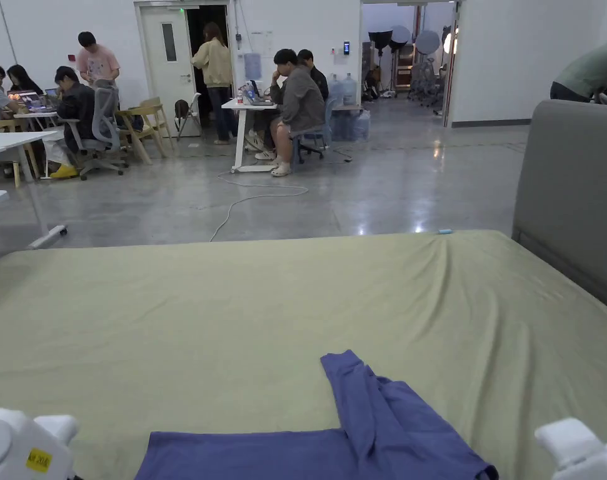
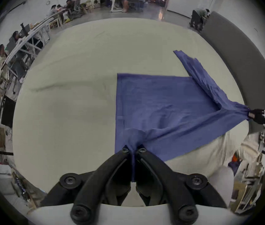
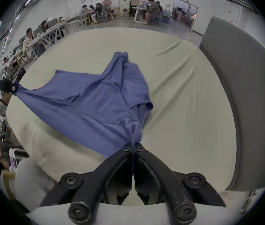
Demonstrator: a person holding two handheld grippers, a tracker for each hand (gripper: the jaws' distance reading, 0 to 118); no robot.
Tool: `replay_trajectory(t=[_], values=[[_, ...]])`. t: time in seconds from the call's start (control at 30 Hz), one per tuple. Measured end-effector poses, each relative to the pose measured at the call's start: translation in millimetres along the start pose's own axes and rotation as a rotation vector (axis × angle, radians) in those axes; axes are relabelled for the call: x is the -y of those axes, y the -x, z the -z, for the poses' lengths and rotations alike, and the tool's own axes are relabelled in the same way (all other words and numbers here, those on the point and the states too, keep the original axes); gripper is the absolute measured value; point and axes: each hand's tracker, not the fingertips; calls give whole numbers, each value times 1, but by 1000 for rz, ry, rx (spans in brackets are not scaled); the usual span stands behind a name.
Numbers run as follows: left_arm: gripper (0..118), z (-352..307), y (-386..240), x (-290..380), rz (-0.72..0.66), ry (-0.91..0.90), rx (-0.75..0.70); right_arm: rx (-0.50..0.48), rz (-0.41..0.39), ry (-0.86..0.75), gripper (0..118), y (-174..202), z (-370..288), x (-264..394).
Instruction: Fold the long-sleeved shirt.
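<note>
Left tool (image 2: 133,150) and right tool (image 3: 133,147) each grip the shirt (image 2: 157,111) at the bed's (image 2: 80,66) near edge.

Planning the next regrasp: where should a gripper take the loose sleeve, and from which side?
Take the sleeve at its cuff end, probably coming from the far side of the bed. That end lies flat and free on the sheet, pointing away from the person, with bare sheet around it. Both the left gripper and right gripper are shut on the shirt's near edge, so one must release first.
</note>
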Motion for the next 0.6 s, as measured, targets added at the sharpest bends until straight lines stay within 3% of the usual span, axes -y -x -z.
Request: replay_trajectory(t=[0.27,0.6], values=[[0,12,-17,126,30,104,42,-13,15,111,0,19,0,129],[0,58,-8,186,-2,187,71,-6,19,219,0,31,31,183]])
